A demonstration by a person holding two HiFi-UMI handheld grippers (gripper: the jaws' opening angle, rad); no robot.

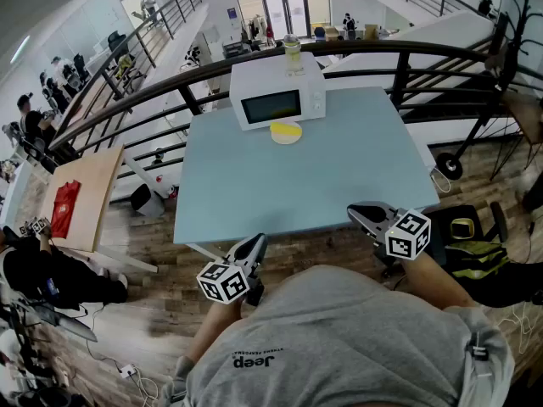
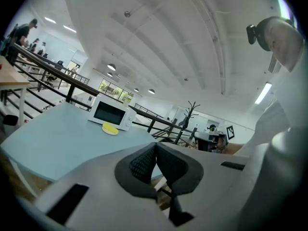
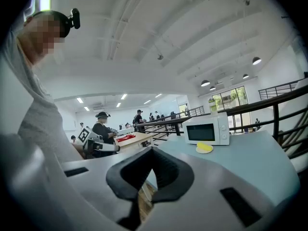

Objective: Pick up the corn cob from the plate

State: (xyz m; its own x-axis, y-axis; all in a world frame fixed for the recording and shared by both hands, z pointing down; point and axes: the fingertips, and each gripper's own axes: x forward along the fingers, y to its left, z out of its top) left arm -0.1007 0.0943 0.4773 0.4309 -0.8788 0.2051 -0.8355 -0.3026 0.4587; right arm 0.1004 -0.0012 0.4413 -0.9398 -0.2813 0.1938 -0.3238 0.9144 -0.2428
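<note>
The corn cob (image 1: 287,129) lay on its plate (image 1: 286,141) just in front of the microwave (image 1: 276,100), at the far side of the worktop (image 1: 297,185). The left gripper (image 1: 254,242) and right gripper (image 1: 361,214) hung well short of the microwave, fingers pressed together on nothing. Arriving shut would likely shove the cob or slide the plate against the microwave. A cup (image 1: 292,53) stood atop the microwave. Nothing blocked the approach.

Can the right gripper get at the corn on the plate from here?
Probably not without a long reach: the right gripper hangs shut at the near table edge, while the corn lies on its plate at the far end by the microwave. Nothing stands between.
</note>
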